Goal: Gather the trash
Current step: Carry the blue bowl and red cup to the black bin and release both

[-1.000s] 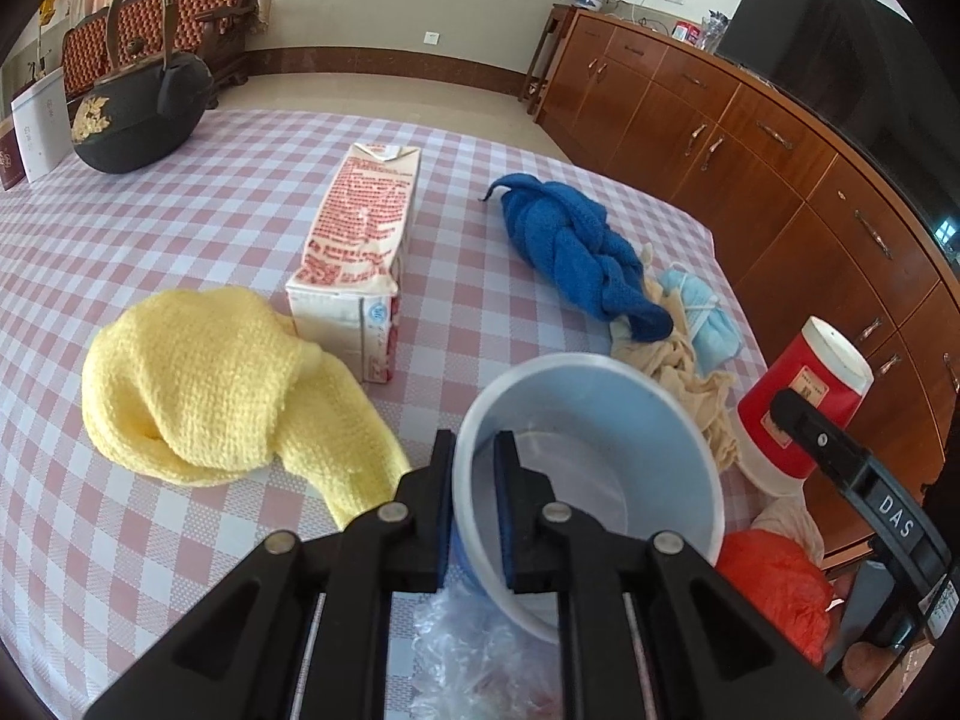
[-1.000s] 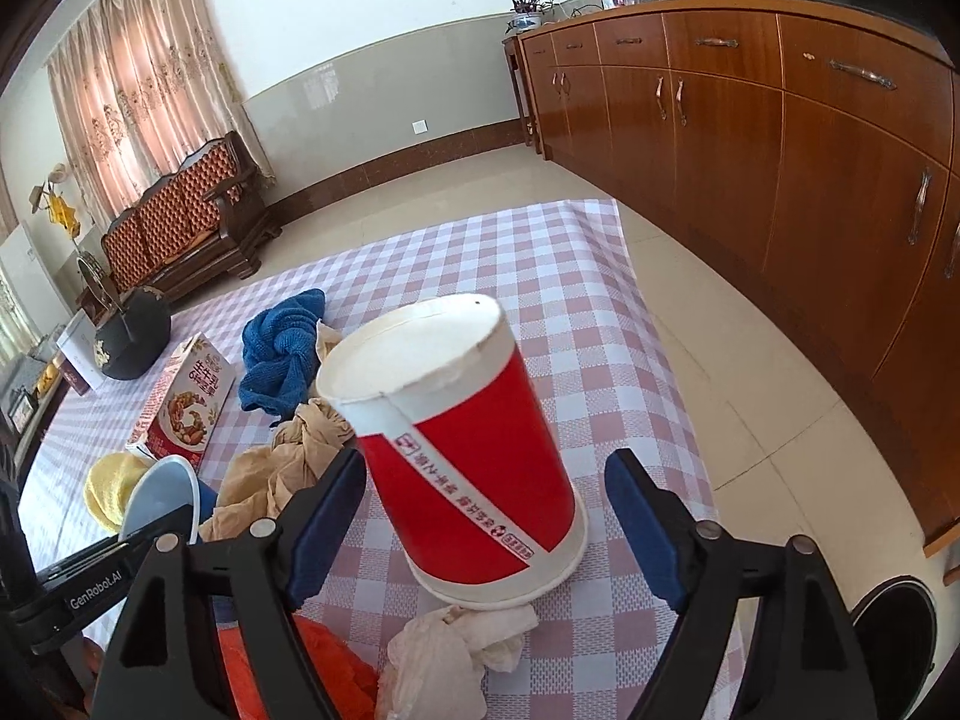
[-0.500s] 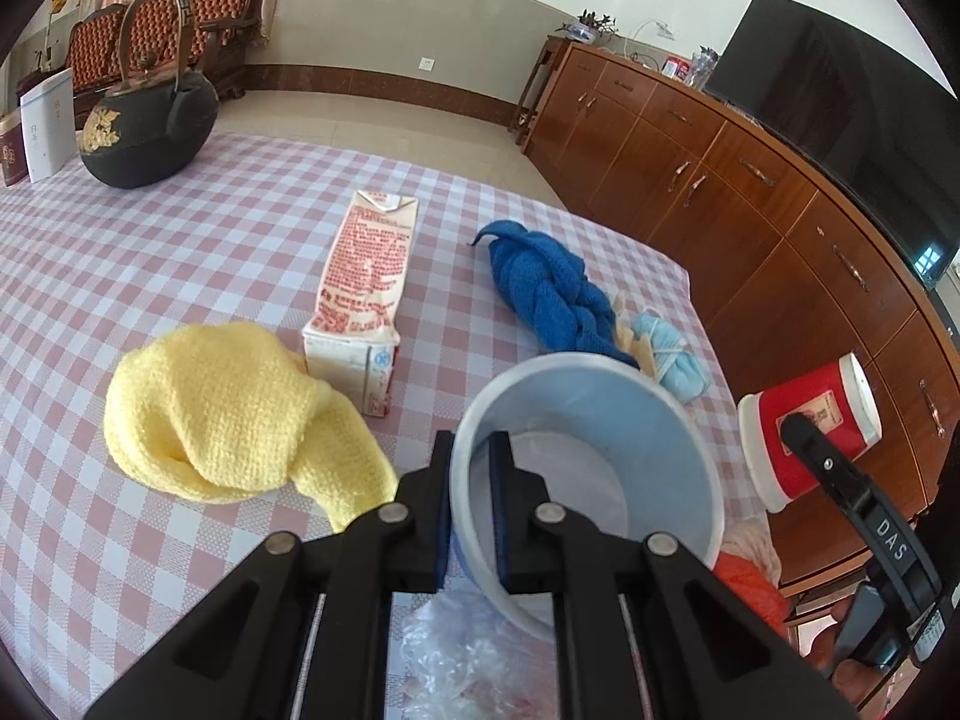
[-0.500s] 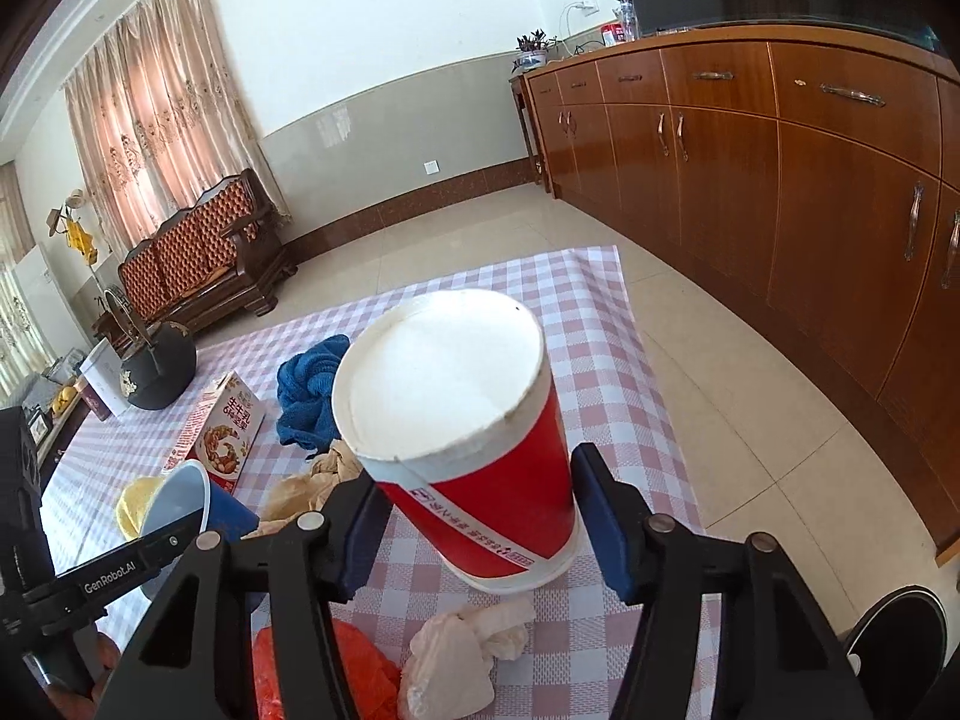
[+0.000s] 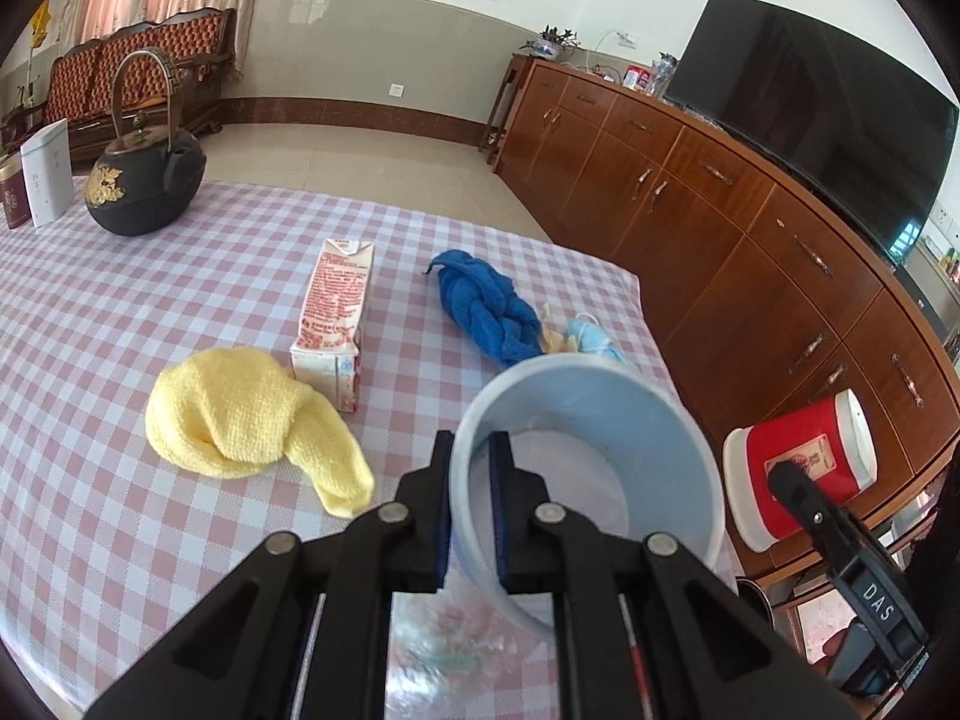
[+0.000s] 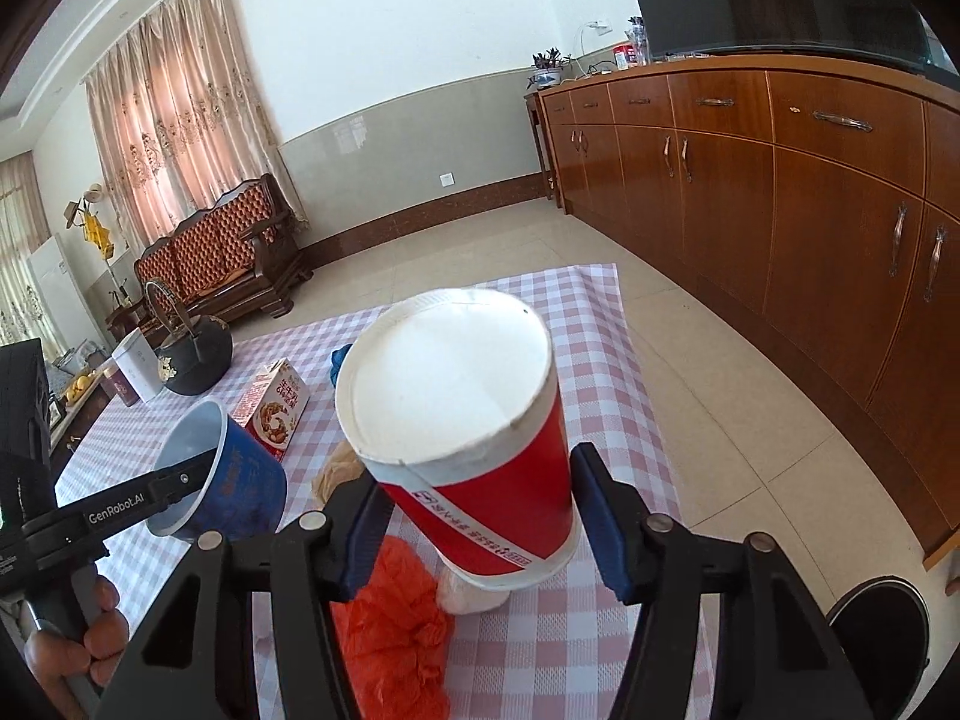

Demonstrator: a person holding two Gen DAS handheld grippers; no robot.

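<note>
Red paper cup [image 6: 474,438] with a white lid is sitting clamped between the tongs of the right gripper [image 6: 480,516], tilted and apparently lifted off the pink checked table [image 5: 150,276] near its right edge. Meanwhile the left gripper [image 5: 471,504] is pinching the wall of the blue cup [image 5: 591,474], one finger inside the rim and one outside, holding it above the near edge.

So both hands are carrying a cup right now, which reads to me as the carry-to-the-bin step. There's a dark round bin [image 6: 879,630] on the floor just past the near right corner, and that's probably where these are going. Next move would be swinging the red cup out over that opening and only then letting the tongs go apart, keeping it level enough that it isn't slipping out early.

Plenty still lying around: orange plastic bag [image 6: 390,624] and a crumpled tissue [image 6: 462,597] by the near edge, a milk carton [image 5: 336,324] mid-table, plus a yellow cloth [image 5: 240,414] and a blue cloth [image 5: 486,312] that may not be trash at all
</note>
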